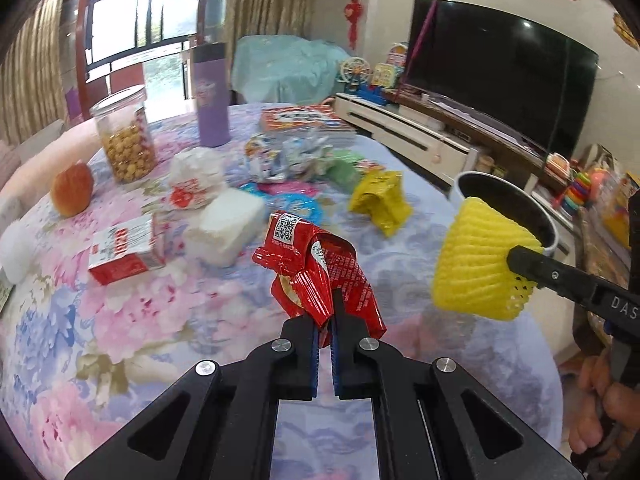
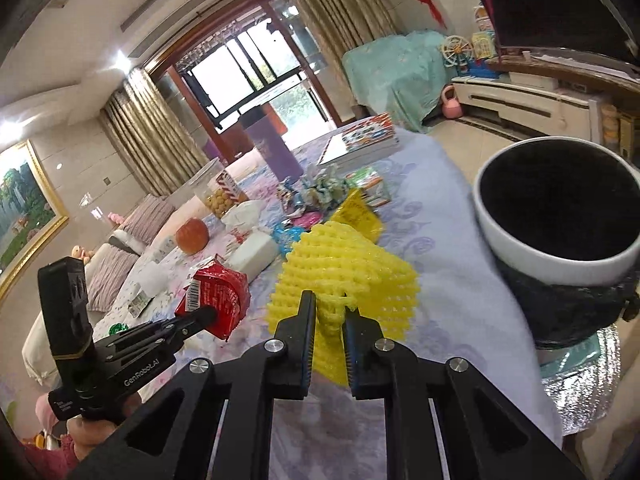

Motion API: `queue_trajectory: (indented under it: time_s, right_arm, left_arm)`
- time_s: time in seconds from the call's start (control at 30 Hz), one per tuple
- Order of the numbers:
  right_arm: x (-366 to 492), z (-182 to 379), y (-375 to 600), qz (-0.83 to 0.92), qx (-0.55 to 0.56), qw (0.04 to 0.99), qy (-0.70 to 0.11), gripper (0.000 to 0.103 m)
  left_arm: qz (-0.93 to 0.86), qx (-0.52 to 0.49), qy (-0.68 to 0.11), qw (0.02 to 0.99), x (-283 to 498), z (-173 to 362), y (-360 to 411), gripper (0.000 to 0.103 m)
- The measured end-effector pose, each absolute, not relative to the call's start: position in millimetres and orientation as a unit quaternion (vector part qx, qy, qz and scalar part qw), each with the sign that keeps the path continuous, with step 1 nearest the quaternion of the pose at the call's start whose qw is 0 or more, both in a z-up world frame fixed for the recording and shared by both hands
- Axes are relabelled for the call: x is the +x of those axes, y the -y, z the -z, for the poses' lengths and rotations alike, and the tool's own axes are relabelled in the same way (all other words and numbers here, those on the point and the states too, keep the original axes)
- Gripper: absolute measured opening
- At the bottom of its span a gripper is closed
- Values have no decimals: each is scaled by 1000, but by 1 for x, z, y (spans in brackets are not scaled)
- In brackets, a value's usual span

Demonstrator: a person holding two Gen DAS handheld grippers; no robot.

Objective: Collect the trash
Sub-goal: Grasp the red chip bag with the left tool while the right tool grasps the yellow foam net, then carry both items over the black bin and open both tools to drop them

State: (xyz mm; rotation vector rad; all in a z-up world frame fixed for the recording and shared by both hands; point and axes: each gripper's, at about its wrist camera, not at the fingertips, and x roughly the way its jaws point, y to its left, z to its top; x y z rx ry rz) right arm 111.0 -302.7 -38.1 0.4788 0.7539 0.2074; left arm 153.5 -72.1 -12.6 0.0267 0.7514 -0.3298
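Note:
My left gripper [image 1: 325, 307] is shut on a crumpled red snack wrapper [image 1: 316, 264] and holds it above the flowered tablecloth [image 1: 132, 320]. It also shows in the right wrist view [image 2: 210, 314], with the red wrapper [image 2: 218, 294]. My right gripper [image 2: 330, 305] is shut on a yellow foam fruit net [image 2: 348, 272] and holds it in the air left of a white bin with a black liner [image 2: 556, 216]. The net [image 1: 476, 256] and the bin [image 1: 508, 208] also show at the right of the left wrist view. A yellow wrapper [image 1: 382, 200] and crumpled foil wrappers [image 1: 280, 156] lie on the table.
On the table stand a clear jar of snacks [image 1: 124, 140], a purple bottle [image 1: 210, 96], an apple [image 1: 72, 188], a red and white box [image 1: 128, 250], a white tissue pack [image 1: 226, 228] and books [image 1: 304, 120]. A TV [image 1: 500, 68] and its cabinet stand to the right.

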Motion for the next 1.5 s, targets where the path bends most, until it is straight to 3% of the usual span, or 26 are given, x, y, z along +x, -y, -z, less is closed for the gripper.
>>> queue_trajectory:
  time_s: [0.8, 1.5]
  right_arm:
    - [72, 26, 364, -40, 240, 911, -333, 13]
    - [77, 24, 420, 10, 235, 914, -330, 13]
  left_arm:
    - [224, 48, -359, 905, 144, 4, 155, 3]
    - [262, 64, -362, 893, 185, 6, 222, 3]
